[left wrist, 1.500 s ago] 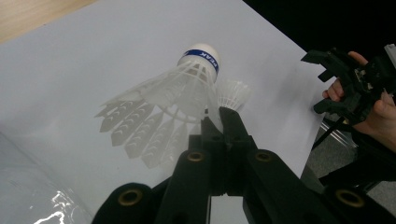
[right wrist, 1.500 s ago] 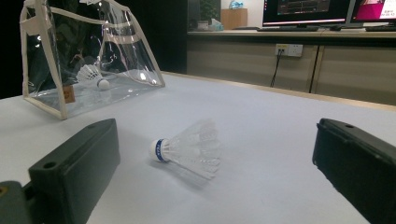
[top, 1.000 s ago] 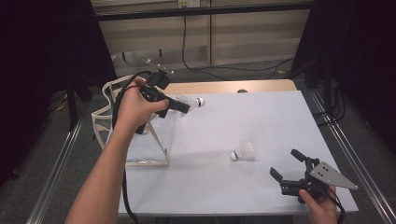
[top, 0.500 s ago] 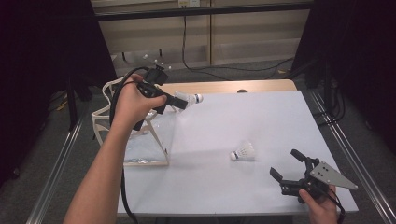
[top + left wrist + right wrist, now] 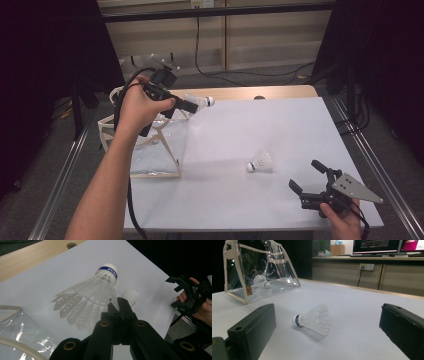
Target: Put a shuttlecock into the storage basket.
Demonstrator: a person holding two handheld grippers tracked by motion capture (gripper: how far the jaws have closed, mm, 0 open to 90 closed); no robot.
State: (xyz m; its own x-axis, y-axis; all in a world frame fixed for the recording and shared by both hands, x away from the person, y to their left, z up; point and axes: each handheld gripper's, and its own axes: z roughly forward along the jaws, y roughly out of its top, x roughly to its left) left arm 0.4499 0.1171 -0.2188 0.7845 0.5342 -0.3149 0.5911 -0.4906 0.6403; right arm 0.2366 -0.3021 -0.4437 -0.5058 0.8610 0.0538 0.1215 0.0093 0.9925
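My left gripper (image 5: 196,106) is shut on the white plastic skirt of a shuttlecock (image 5: 205,102), held in the air near the far end of a clear bag (image 5: 150,150). In the left gripper view the jaws (image 5: 117,303) pinch the skirt edge, and the shuttlecock (image 5: 100,287) has its blue-banded cork pointing away. A second shuttlecock (image 5: 260,162) lies on its side on the white table top. My right gripper (image 5: 306,176) stands open at the near right, a little short of it. In the right gripper view that shuttlecock (image 5: 312,318) lies between and beyond the open jaws.
The clear bag (image 5: 259,272) with cream trim stands at the table's left edge, and another shuttlecock (image 5: 262,280) shows through its wall. A wooden strip (image 5: 250,93) runs along the far edge of the table. Cables lie on the floor behind.
My left gripper has lifted the held shuttlecock slightly and drawn it a little to the left. The right gripper and the lying shuttlecock have stayed put.
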